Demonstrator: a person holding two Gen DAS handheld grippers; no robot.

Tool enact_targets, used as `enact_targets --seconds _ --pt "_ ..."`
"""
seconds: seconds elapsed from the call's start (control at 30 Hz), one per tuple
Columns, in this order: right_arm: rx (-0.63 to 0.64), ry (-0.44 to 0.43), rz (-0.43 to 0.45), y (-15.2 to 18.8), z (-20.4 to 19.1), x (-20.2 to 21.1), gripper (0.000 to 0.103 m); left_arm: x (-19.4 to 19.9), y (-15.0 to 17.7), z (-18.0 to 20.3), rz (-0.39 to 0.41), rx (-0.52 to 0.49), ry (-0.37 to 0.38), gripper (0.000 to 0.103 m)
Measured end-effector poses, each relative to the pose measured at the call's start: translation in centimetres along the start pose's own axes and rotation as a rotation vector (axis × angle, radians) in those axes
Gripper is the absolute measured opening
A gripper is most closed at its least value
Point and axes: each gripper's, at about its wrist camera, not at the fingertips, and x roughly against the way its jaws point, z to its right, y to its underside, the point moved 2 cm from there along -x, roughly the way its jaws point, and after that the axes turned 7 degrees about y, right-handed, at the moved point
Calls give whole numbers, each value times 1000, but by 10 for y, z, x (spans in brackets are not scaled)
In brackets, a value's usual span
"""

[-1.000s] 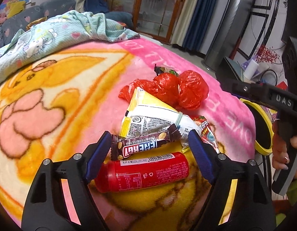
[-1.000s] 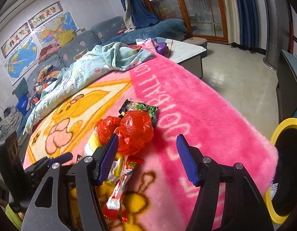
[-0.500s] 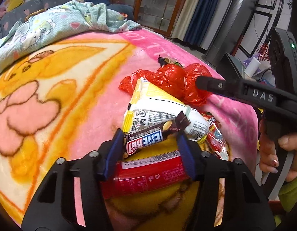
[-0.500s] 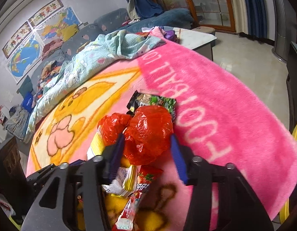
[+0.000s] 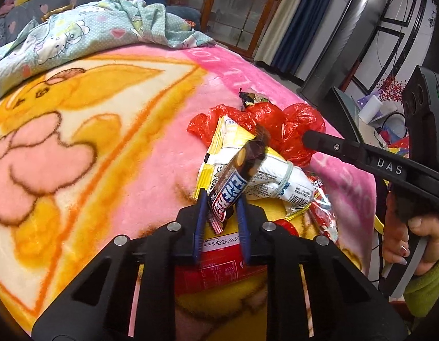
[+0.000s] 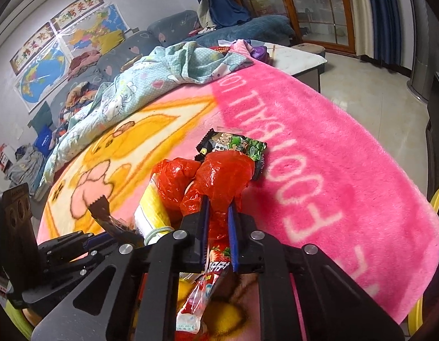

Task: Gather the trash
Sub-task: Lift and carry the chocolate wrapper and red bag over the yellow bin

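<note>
Brown chocolate-bar wrapper (image 5: pixel 233 182) tilts up and away, lower end clamped in the left gripper (image 5: pixel 221 207).
Right gripper (image 6: pixel 218 207) has just closed on the red plastic bag (image 6: pixel 219 176); yellow-white snack bag (image 5: pixel 248 170) and red can (image 5: pixel 219 267) crowd the pink blanket (image 6: pixel 319 147).

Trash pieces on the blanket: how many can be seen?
6: candy bar in left gripper, red bag in right gripper, yellow-white packet, red can, strawberry wrapper, dark-green wrapper. More may hide underneath.
</note>
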Motion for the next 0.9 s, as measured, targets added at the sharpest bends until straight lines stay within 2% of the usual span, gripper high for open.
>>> enact_targets --seconds 0.07,0.47,0.9 --pt "1 -2 5 -1 0 3 10 3 -1 1 12 -5 1 5" --pt "-14 -1 62 -12 7 28 6 27 -11 5 91 -17 11 5" --pt "-44 25 139 -24 23 61 6 40 -14 31 125 -60 45 5"
